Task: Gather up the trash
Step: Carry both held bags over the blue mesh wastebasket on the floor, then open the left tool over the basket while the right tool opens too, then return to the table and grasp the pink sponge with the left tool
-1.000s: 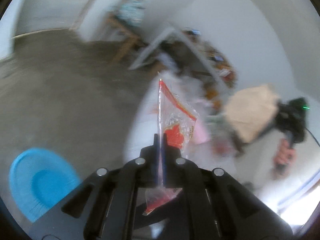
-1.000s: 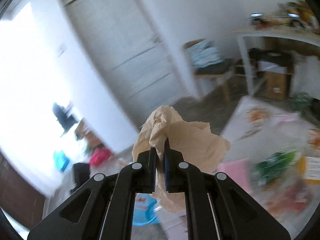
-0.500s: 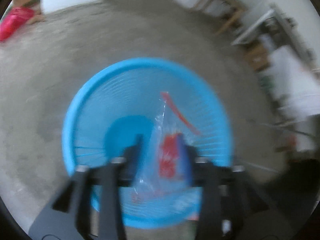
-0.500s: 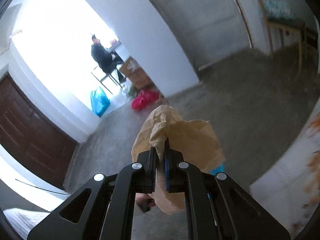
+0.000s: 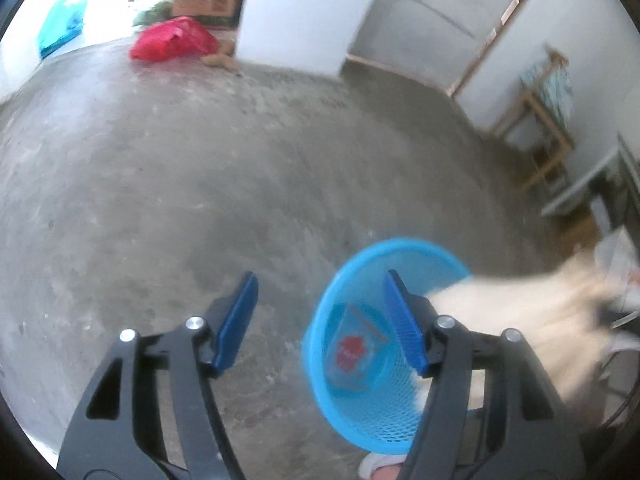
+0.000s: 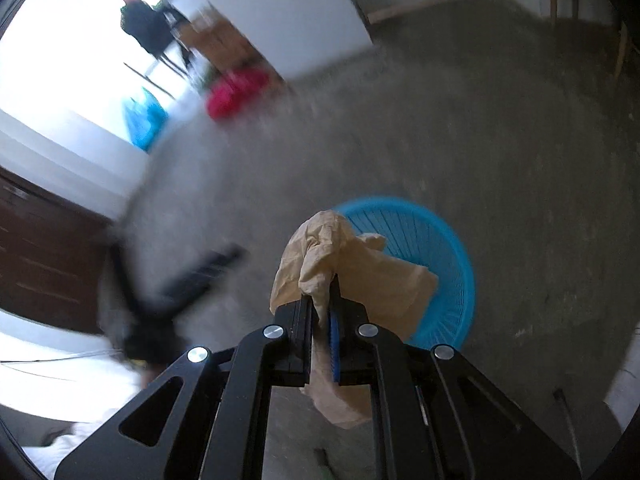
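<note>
Left wrist view: one blue basket (image 5: 360, 412) on the floor (image 5: 200, 180), holding one clear wrapper (image 5: 354, 354) with red print. Left gripper (image 5: 322, 320), jaws just opened, stood apart and empty.

Right wrist view: right gripper (image 6: 321, 308) was clamped on one crumpled brown paper bag (image 6: 360, 276), above the same basket (image 6: 448, 264).

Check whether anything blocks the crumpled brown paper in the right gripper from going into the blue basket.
Nothing visible does. The right gripper is shut on the brown paper, just above the basket. The basket's mouth is open, with only a clear wrapper at the bottom. The left gripper, open and empty, sits off to the side.
</note>
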